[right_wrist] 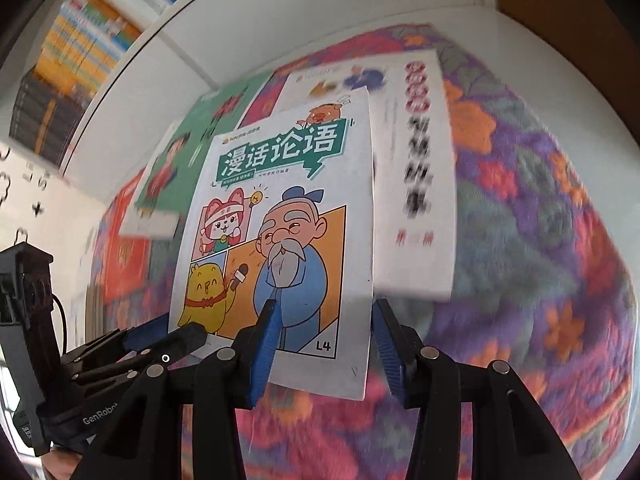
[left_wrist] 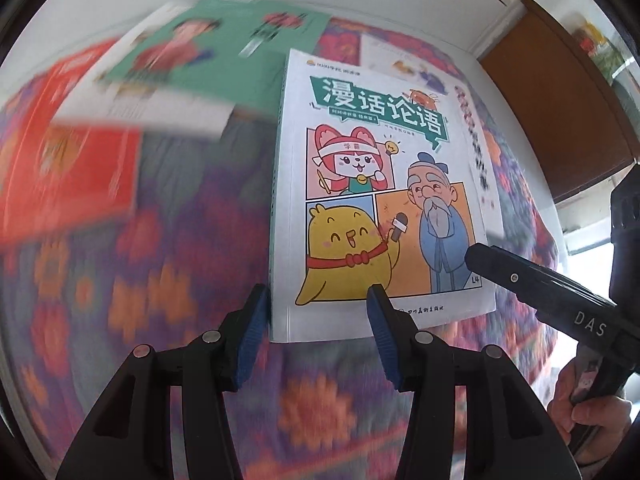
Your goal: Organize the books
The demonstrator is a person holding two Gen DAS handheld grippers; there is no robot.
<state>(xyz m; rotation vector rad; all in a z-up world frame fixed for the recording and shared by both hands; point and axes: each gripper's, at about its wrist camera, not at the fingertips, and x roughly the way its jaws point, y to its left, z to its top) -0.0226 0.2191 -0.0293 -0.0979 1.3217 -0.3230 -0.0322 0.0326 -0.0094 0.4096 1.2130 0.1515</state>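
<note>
A flowered blanket [left_wrist: 168, 248] smears with blur beneath scattered books. My left gripper [left_wrist: 318, 312] clamps the comic book's [left_wrist: 376, 184] lower left corner; my right gripper [right_wrist: 324, 332] clamps its lower right corner. A green book [left_wrist: 224, 52] and red book [left_wrist: 68, 168] are blurred, and the white book [right_wrist: 416, 168] behind is half hidden.

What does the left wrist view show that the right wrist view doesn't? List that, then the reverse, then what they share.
Left wrist only: the publisher line printed under the comic's panels; in the right wrist view the claws cover it.
Right wrist only: a white wall with black marks at far left.
Both: the comic book, a green book, a red book, a white book and the floral blanket.
</note>
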